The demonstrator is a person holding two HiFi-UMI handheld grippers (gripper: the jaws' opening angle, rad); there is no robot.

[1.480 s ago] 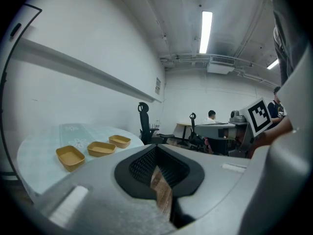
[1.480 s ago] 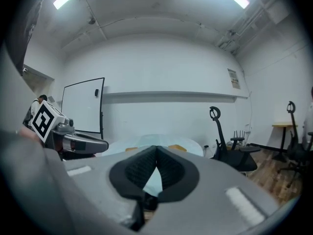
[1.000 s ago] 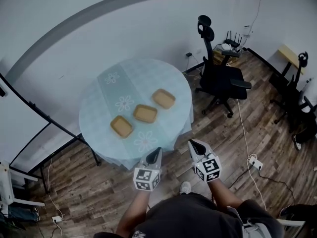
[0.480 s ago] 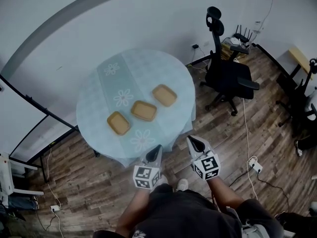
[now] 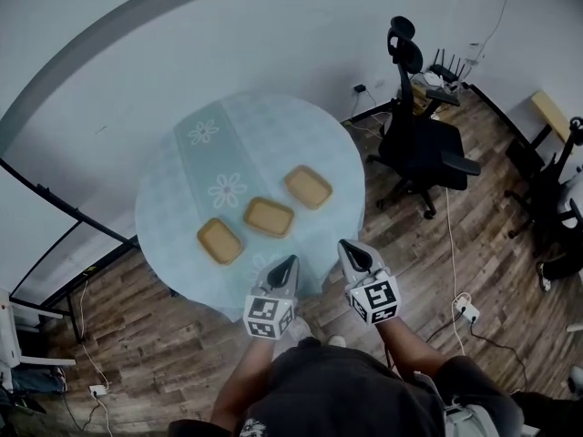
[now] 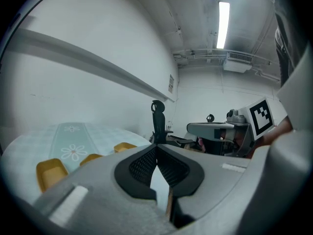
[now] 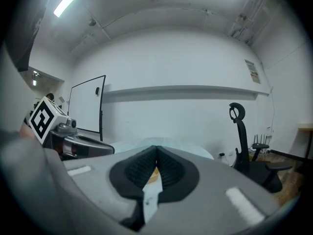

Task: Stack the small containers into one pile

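Observation:
Three small tan containers lie apart in a slanting row on the round table point(image 5: 182, 180): a left container point(image 5: 220, 240), a middle container point(image 5: 269, 217) and a right container point(image 5: 307, 187). In the left gripper view they show as yellow trays, the nearest one point(image 6: 50, 173) at lower left. My left gripper point(image 5: 288, 262) hovers at the table's near edge, shut and empty. My right gripper point(image 5: 347, 248) is beside it, also shut with nothing between its jaws. Both tips meet in the gripper views, the left gripper point(image 6: 156, 147) and the right gripper point(image 7: 156, 147).
A black office chair point(image 5: 421, 144) stands right of the table. Cables and a power strip point(image 5: 466, 309) lie on the wood floor. A black frame point(image 5: 55, 217) leans at the left. A router point(image 5: 446, 69) sits at the back right.
The view has come closer to the table. Both grippers now reach the near edge, nearer the containers. Their jaws stayed shut.

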